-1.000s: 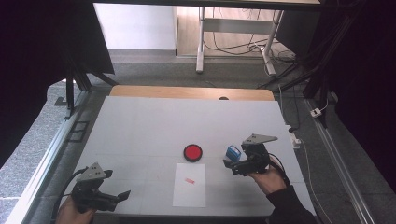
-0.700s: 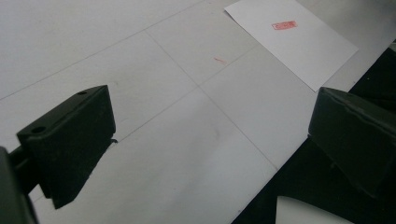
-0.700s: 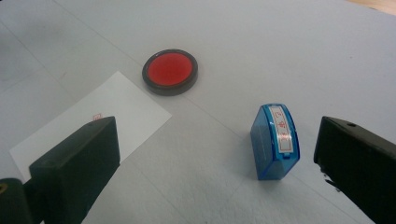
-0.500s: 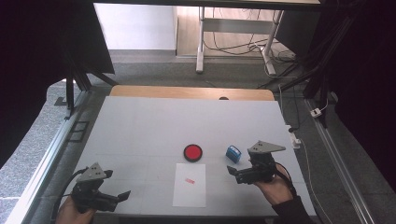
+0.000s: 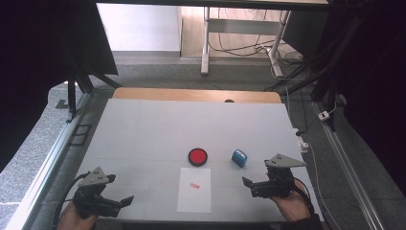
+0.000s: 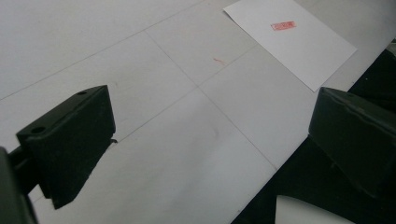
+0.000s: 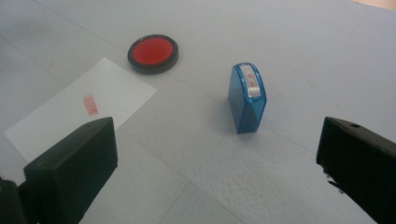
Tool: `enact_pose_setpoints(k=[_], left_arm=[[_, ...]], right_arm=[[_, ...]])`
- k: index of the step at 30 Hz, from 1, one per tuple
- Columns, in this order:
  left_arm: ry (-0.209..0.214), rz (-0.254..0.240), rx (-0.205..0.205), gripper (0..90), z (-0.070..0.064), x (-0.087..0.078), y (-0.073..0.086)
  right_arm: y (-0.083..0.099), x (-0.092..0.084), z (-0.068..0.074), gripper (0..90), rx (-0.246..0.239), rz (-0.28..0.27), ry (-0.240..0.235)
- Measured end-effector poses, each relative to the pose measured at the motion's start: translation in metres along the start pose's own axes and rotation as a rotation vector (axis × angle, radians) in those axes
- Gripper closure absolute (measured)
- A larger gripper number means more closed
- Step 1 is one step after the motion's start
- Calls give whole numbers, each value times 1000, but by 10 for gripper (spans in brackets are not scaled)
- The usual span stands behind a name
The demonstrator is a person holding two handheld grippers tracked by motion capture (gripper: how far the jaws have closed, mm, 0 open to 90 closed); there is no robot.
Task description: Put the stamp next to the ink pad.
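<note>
Standing upright on the white table, the blue stamp is the thing nearest the right gripper. It is a small block of clear blue plastic, broad at its foot and narrowing toward a rounded top, and a pale label strip with faint red marks runs over that top. It rests on its base, apart from everything else, with no jaw touching it. In the right gripper view it sits ahead of the two black jaws, nearer the right-hand one, and those jaws are spread wide with bare table between them. In the high view the stamp stands just ahead and to the left of that gripper, near the right half of the table.

To the stamp's left lies the round ink pad, a black rimmed dish with a bright red inner face, lid off. The two are near each other but not touching. Just in front of the pad lies a white sheet of paper, set lengthwise toward the person, and it carries one small red stamped mark in its upper half. The mark is rectangular; its lettering is too small to read.

Farther off, at the near left corner of the table, the left gripper is held low over the surface, its jaws also wide apart and holding nothing. In the left gripper view the paper lies beyond them.
</note>
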State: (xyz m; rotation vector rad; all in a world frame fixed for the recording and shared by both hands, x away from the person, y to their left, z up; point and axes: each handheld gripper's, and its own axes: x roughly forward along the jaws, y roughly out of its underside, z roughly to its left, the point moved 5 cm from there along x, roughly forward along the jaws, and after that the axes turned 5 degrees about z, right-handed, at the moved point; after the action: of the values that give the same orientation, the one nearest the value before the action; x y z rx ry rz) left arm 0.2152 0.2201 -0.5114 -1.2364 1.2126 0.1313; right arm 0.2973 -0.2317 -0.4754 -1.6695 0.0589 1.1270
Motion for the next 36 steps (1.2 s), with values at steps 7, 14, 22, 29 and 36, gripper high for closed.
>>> enact_pose_setpoints(k=[7,14,22,29,36], left_arm=[[0,-2,-3,7,0,0,0],[1,-3,-10,6,0,-1,1],[-4,-4,-15,4,0,-2,2],[-3,-3,-14,4,0,-2,2],[1,-4,-19,4,0,-1,2]], right_arm=[[10,-10,-2,0,16,-5,11],[19,-18,-7,0,41,-5,23],[32,-22,-9,0,64,27,18],[43,-23,-10,0,76,64,25],[48,-27,-9,0,86,88,24]])
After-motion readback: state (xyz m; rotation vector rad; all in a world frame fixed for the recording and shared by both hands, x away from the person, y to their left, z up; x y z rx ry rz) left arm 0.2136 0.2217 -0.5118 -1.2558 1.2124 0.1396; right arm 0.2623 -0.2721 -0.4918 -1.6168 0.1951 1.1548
